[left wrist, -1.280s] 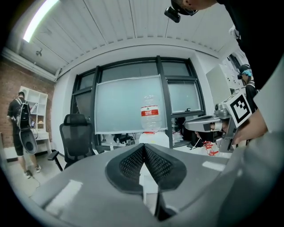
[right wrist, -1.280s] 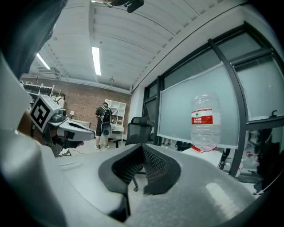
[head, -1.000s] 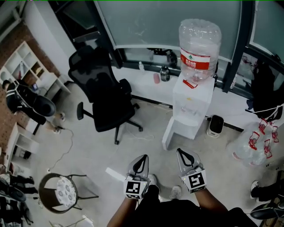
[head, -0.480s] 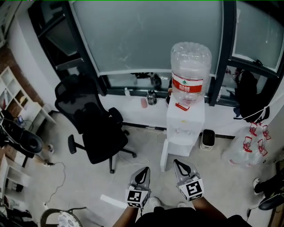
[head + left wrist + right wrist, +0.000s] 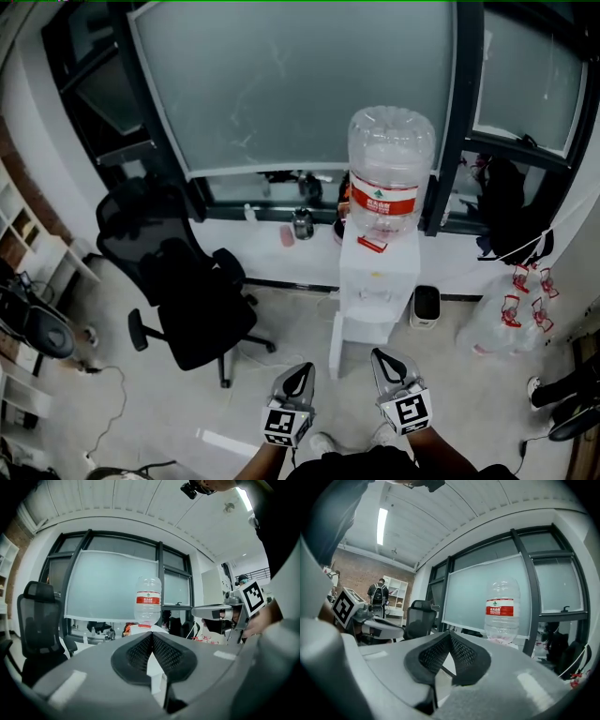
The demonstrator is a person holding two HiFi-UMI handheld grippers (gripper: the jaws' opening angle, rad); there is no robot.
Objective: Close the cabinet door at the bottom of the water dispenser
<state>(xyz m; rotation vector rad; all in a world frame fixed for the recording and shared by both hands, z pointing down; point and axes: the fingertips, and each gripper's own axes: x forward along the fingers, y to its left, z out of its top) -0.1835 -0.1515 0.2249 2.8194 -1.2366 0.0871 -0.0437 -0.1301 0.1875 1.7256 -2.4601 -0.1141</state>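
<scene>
My left tool [image 5: 304, 369] and right tool [image 5: 379, 355] are pressed together, empty. The cabinet door [image 5: 336, 345] stands open at the foot of the water dispenser [image 5: 378, 281], just ahead. It looks light and stiff (I'd push its free edge).

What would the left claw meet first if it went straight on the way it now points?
The left claw would probably meet the open cabinet door of the water dispenser first. Nothing shows between them, though depth is unclear.
</scene>
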